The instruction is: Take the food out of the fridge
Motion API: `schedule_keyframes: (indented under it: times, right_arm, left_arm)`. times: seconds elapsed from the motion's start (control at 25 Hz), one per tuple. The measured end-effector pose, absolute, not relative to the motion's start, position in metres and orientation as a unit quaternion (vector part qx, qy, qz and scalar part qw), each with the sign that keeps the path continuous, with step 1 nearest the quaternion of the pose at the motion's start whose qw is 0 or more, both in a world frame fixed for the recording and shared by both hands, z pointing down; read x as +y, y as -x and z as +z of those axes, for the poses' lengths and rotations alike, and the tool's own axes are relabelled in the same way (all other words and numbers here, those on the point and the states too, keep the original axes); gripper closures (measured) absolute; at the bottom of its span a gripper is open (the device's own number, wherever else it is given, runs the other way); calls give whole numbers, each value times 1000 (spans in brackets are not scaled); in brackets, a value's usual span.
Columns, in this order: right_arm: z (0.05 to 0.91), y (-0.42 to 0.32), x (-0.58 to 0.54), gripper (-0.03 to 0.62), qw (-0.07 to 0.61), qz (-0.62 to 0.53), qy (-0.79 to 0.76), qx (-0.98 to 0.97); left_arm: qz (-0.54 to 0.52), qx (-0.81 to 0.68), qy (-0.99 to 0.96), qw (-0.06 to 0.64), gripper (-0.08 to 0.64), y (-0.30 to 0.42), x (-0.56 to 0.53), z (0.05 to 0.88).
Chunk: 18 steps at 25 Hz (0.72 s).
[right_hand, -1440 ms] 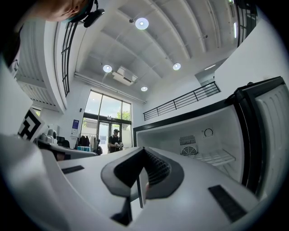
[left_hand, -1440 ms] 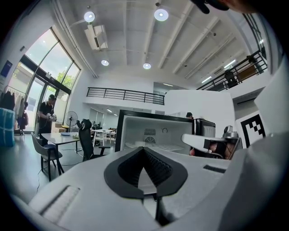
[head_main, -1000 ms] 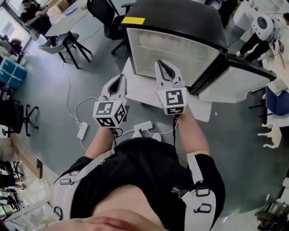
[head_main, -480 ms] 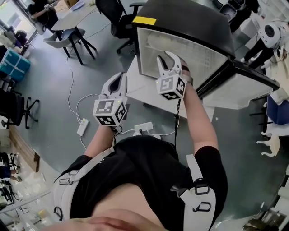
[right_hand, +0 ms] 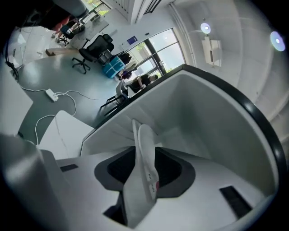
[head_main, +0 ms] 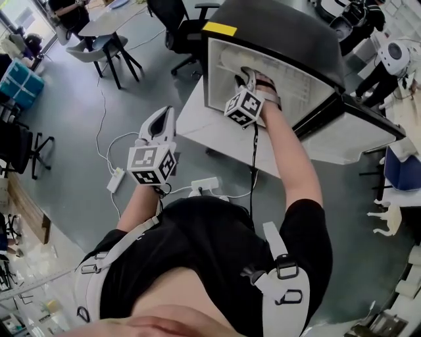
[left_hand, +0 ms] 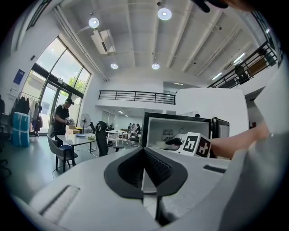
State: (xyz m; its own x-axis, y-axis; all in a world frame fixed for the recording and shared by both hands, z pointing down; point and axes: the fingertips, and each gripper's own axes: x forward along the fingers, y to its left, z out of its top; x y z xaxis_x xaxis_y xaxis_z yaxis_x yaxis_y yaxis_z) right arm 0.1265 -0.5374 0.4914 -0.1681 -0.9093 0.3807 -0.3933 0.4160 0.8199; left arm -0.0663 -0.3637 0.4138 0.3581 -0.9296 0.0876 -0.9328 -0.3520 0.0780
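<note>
A black mini fridge (head_main: pixel 283 26) stands on a white table (head_main: pixel 197 122) with its door (head_main: pixel 348 128) swung open to the right. My right gripper (head_main: pixel 247 74) is inside the fridge, rolled onto its side, and its jaws are opening. In the right gripper view a flat white packet (right_hand: pixel 145 149) with small print stands between the jaws of the right gripper (right_hand: pixel 146 160); the pads do not press on it. My left gripper (head_main: pixel 163 113) hangs left of the table, outside the fridge, shut and empty. The left gripper view looks over the left gripper (left_hand: pixel 144 151) at the fridge (left_hand: pixel 180 124).
Power strips (head_main: pixel 116 179) and cables lie on the floor below the table. Office chairs (head_main: pixel 181 26) and a desk (head_main: pixel 108 20) stand at the back left, with a person (left_hand: pixel 61 118) there. A white robot (head_main: pixel 393 56) is at the far right.
My right gripper has gone from in front of the fridge into it, rolled over and opened its jaws. The left gripper has drifted a little to the left.
</note>
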Motion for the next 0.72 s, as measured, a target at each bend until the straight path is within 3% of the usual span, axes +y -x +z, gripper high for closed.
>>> schedule_keyframes:
  times: [0.28, 0.48, 0.64, 0.72]
  right_arm:
    - [518, -126, -555, 453, 531, -247, -415, -697]
    - [516, -124, -556, 454, 555, -283, -406, -669]
    - [506, -122, -549, 547, 544, -308, -417, -660]
    - [504, -120, -541, 549, 537, -309, -414, -667]
  left_arm:
    - [12, -578, -814, 56, 558, 79, -359, 413]
    - [14, -582, -811, 59, 558, 85, -357, 414]
    - [16, -581, -811, 60, 558, 84, -358, 416]
    - [16, -578, -813, 60, 558, 81, -359, 417]
